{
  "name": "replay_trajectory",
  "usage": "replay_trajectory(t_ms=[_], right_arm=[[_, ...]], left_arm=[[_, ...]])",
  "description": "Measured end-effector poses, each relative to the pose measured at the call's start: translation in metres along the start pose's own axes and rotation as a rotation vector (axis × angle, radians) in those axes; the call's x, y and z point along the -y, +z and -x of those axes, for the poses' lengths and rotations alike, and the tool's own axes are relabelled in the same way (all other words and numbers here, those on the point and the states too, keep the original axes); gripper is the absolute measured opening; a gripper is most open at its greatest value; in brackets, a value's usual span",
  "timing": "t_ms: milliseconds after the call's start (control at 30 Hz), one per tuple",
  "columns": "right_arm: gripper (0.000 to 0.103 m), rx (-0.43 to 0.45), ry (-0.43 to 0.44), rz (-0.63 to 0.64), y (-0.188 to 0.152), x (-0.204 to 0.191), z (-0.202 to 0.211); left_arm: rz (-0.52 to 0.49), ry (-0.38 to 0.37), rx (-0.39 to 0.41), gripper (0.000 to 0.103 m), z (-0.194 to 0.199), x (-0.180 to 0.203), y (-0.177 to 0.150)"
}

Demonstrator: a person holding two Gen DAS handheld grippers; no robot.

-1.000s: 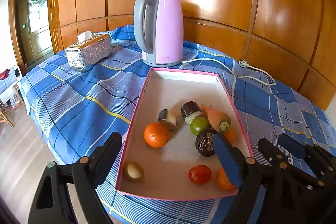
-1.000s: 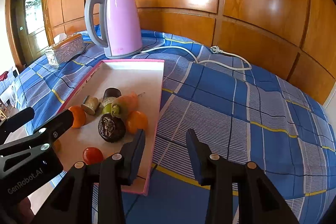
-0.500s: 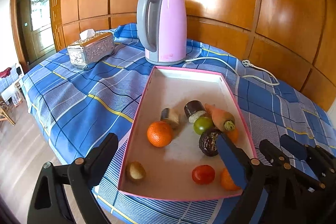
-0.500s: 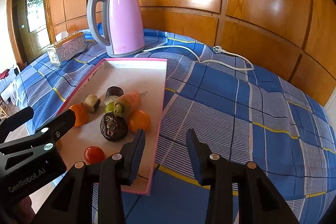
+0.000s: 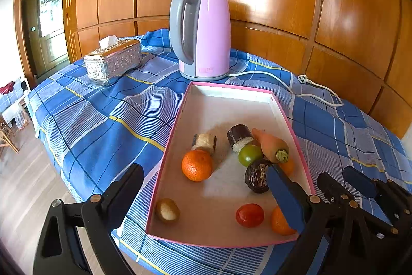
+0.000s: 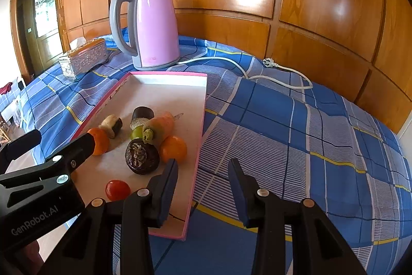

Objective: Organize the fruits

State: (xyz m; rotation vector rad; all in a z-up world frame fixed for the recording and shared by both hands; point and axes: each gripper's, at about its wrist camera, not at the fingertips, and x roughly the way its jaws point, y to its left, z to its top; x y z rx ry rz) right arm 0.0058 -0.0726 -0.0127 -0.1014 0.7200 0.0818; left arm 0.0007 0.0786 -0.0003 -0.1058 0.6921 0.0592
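Note:
A pink-rimmed tray (image 5: 231, 107) (image 6: 167, 89) on the blue checked cloth holds an orange (image 5: 197, 165), a red tomato (image 5: 249, 215) (image 6: 117, 190), a green tomato (image 5: 249, 155), a carrot (image 5: 273, 144) (image 6: 161, 126), a dark wrinkled fruit (image 5: 257, 179) (image 6: 141, 157), two cut eggplant pieces (image 5: 239, 137) (image 5: 204, 142), a small brown fruit (image 5: 168, 210) and more oranges (image 6: 173, 148). My left gripper (image 5: 206, 187) is open and empty above the tray's near end. My right gripper (image 6: 203, 174) is open and empty over the tray's right rim.
A pink electric kettle (image 5: 203, 32) (image 6: 146, 25) stands behind the tray, its white cord and plug (image 5: 305, 79) (image 6: 270, 62) trailing right. A silver tissue box (image 5: 113, 61) sits at the back left. The table edge and floor (image 5: 23, 184) lie to the left.
Both grippers have drawn slightly closer to the tray. Their jaws stay open and nothing on the tray has moved.

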Motion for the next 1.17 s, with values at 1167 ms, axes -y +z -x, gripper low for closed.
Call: replay_trajectory(t_ms=[1167], right_arm=[[0.041,0.004,0.002,0.002,-0.002,-0.001,0.000]], left_arm=[[-0.008,-0.007,0.070,0.099,0.012,0.002,0.004]])
